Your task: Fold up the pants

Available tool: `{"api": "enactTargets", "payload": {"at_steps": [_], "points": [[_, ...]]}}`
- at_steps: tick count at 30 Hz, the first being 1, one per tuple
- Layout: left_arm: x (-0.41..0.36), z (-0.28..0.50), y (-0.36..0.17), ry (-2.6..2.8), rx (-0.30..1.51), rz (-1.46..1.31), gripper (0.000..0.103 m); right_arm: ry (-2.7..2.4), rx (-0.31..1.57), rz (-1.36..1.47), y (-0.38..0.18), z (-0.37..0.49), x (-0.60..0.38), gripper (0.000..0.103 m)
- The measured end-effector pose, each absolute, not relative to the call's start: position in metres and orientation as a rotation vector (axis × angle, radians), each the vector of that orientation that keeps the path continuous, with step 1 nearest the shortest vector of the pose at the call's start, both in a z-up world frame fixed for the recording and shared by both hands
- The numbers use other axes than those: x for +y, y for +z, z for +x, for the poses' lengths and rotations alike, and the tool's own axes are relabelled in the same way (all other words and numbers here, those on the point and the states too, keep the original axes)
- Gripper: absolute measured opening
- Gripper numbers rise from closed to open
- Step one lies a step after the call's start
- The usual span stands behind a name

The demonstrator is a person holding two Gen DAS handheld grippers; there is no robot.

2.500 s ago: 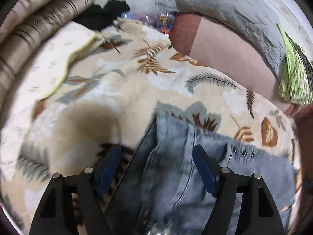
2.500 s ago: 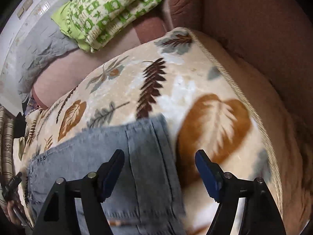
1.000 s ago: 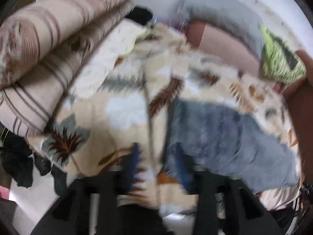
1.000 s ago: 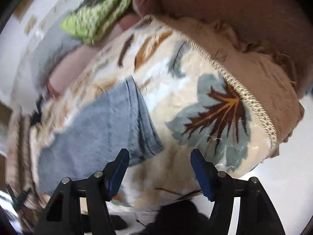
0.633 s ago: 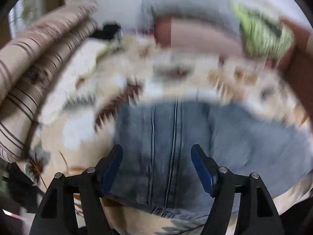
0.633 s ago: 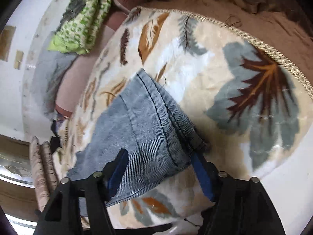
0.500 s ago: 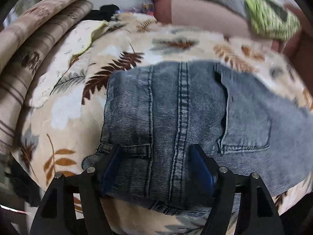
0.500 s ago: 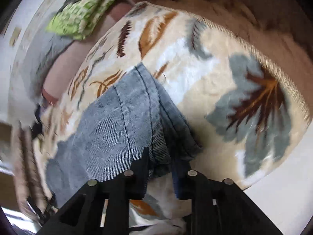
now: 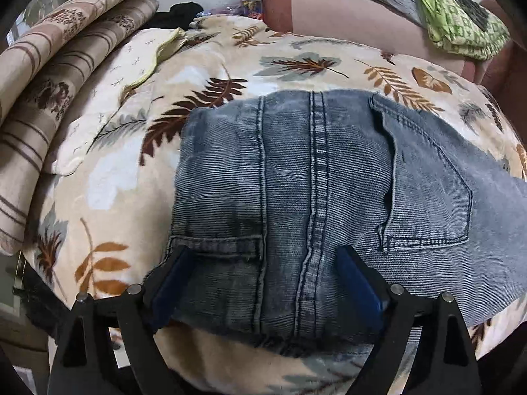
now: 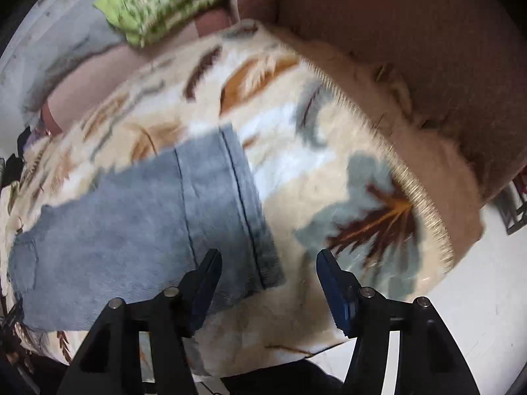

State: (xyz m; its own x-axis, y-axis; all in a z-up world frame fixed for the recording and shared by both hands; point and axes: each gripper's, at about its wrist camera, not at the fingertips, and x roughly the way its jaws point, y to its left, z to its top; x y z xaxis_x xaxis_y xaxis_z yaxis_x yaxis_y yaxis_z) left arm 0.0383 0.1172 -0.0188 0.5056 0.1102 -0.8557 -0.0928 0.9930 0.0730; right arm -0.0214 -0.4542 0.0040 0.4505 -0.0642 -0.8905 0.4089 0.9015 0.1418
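Blue-grey denim pants [image 9: 316, 191] lie flat on a cream blanket with leaf prints [image 9: 125, 171], back pocket up. My left gripper [image 9: 263, 283] is open, its two fingers spread on either side of the waistband at the near edge. In the right wrist view the pants' leg end [image 10: 204, 210] lies on the blanket [image 10: 329, 171]. My right gripper [image 10: 268, 283] is open just in front of the hem corner, holding nothing. That view is motion-blurred.
Striped folded cushions [image 9: 49, 75] lie at the left. A grey pillow and a green patterned cloth [image 9: 461, 23] lie at the back. A brown sofa arm [image 10: 411, 49] rises at the right. The blanket's fringed edge [image 10: 411, 177] drops to a white floor [image 10: 487, 279].
My right gripper was shut on the hem half a second ago; it has opened and let the leg go. My left gripper has stayed open at the waistband.
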Motion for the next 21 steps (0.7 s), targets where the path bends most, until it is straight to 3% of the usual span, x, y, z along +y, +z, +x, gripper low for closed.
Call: {"api": "enactTargets", "payload": {"at_steps": [3,5,8,10,11,15,21], "points": [[0.112,0.029,0.001,0.126,0.961,0.01,0.089,-0.219,0.967,0.401,0.032,-0.012,-0.445,0.064],[0.106,0.022,0.019,0.098,0.889,-0.016,0.089,-0.112,0.93,0.426,0.039,-0.002,-0.431,0.074],[0.102,0.022,0.028,0.103,0.834,0.005,0.09,-0.038,0.985,0.402,0.01,0.017,-0.41,0.081],[0.104,0.041,-0.006,0.178,0.995,0.082,0.091,-0.139,1.236,0.384,-0.052,0.032,-0.412,0.081],[0.109,0.047,-0.029,0.156,1.126,0.073,0.091,-0.142,1.225,0.373,-0.055,0.03,-0.411,0.08],[0.14,0.025,-0.009,0.105,1.034,-0.119,0.092,-0.113,1.127,0.272,-0.015,0.034,-0.38,0.08],[0.201,-0.007,0.023,-0.007,0.907,-0.669,0.092,0.148,1.02,0.321,0.025,0.045,-0.314,0.08]]}}
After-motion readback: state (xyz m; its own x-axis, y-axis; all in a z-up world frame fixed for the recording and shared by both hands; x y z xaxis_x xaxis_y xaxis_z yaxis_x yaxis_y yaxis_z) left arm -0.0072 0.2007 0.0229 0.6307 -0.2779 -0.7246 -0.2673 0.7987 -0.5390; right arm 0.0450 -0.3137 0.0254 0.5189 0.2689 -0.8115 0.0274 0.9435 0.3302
